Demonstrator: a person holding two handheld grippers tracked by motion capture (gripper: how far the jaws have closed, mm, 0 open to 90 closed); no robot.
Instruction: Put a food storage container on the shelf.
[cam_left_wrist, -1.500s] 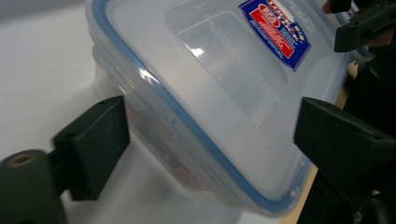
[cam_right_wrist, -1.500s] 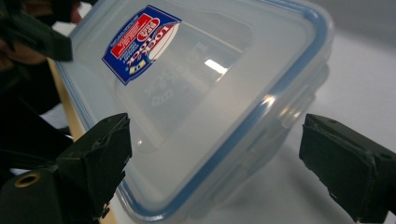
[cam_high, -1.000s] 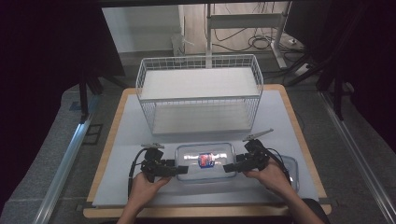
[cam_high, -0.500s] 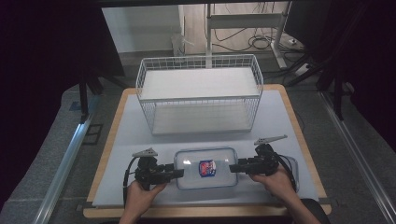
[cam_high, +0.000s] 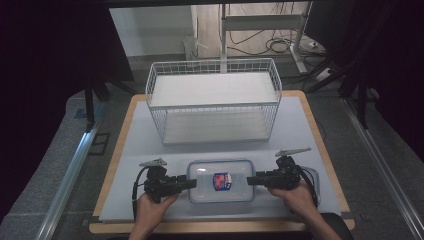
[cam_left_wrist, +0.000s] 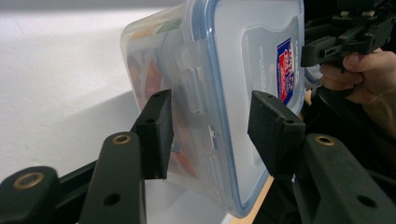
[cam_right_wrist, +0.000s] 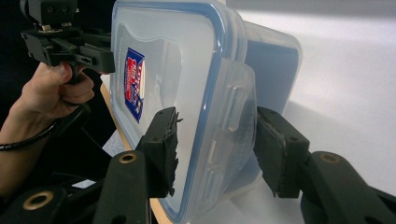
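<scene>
Both my grippers, left (cam_high: 189, 183) and right (cam_high: 251, 179), gape open astride the box's (cam_high: 221, 181) short ends, its long axis running between them.

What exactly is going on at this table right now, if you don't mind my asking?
A person holds a clear lidded container from both ends, the left tool at one short end and the right tool at the other. Each tool's jaws straddle a side latch, with gaps showing. A white wire basket stands behind.

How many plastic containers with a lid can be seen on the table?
1: the clear container lies at the table's near edge, between the left gripper and the right gripper, before the wire basket.
</scene>
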